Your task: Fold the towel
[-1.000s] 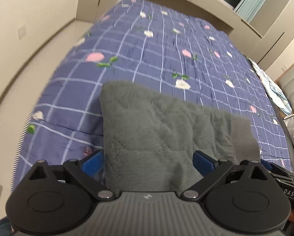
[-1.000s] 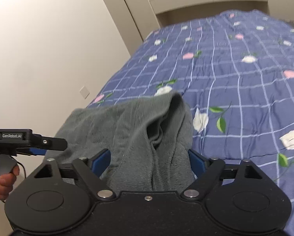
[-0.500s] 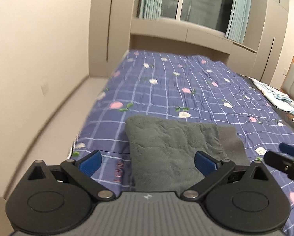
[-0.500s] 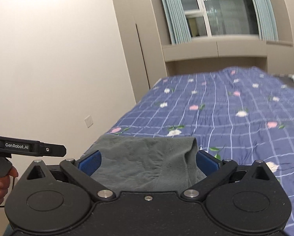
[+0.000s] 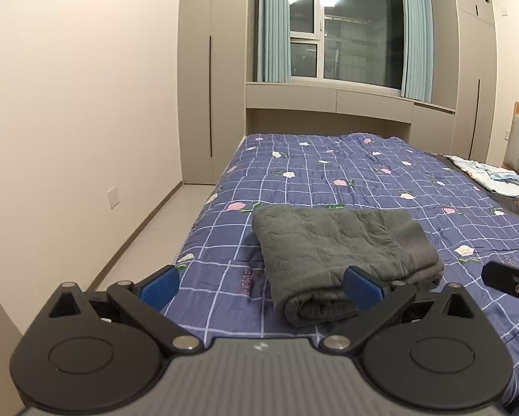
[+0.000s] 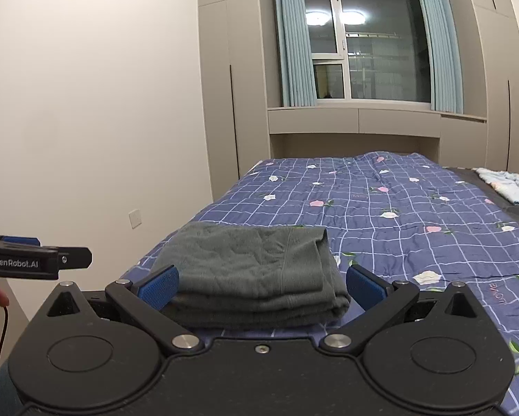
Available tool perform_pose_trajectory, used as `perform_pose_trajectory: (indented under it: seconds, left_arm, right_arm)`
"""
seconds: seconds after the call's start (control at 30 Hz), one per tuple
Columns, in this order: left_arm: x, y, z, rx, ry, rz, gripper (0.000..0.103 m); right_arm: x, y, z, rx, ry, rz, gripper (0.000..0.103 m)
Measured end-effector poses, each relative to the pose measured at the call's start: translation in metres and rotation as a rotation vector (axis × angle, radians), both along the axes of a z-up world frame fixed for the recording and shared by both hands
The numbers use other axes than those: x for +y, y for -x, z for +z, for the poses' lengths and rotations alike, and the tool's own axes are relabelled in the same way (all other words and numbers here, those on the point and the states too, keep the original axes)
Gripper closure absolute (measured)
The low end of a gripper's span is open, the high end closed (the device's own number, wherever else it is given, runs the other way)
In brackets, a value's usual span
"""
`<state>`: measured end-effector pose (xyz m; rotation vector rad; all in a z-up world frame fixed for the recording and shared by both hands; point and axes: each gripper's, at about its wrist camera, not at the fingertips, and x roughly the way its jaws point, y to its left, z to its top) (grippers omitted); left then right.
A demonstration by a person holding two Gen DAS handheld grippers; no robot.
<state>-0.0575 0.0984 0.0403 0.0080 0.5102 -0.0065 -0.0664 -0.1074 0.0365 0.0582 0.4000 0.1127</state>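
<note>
On the quilt (image 5: 328,180), near its front-left corner: towel (image 5: 342,253) folded, task looks done.
Left gripper (image 5: 259,286) and right gripper (image 6: 261,286) both wide open, empty; I'd back off straight, clear of the stack.

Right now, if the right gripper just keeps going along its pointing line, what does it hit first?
Most likely the folded grey towel: it lies on the bed's quilt straight ahead of the right gripper, framed by the open jaws. Depth is hard to read, but nothing shows in between.
</note>
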Motion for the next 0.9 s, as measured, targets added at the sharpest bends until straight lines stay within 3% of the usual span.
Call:
perform_pose_trajectory:
  seconds: [0.17,0.9]
  left_arm:
    - [0.0,0.015,-0.006,-0.013,-0.01,-0.006,0.001]
    - [0.001,0.014,-0.015,0.02,-0.004,0.0,0.0]
  right_arm:
    - [0.006,0.018,-0.006,-0.014,0.043,0.0,0.0]
    - [0.004,0.025,-0.015,0.013,0.02,-0.008,0.0]
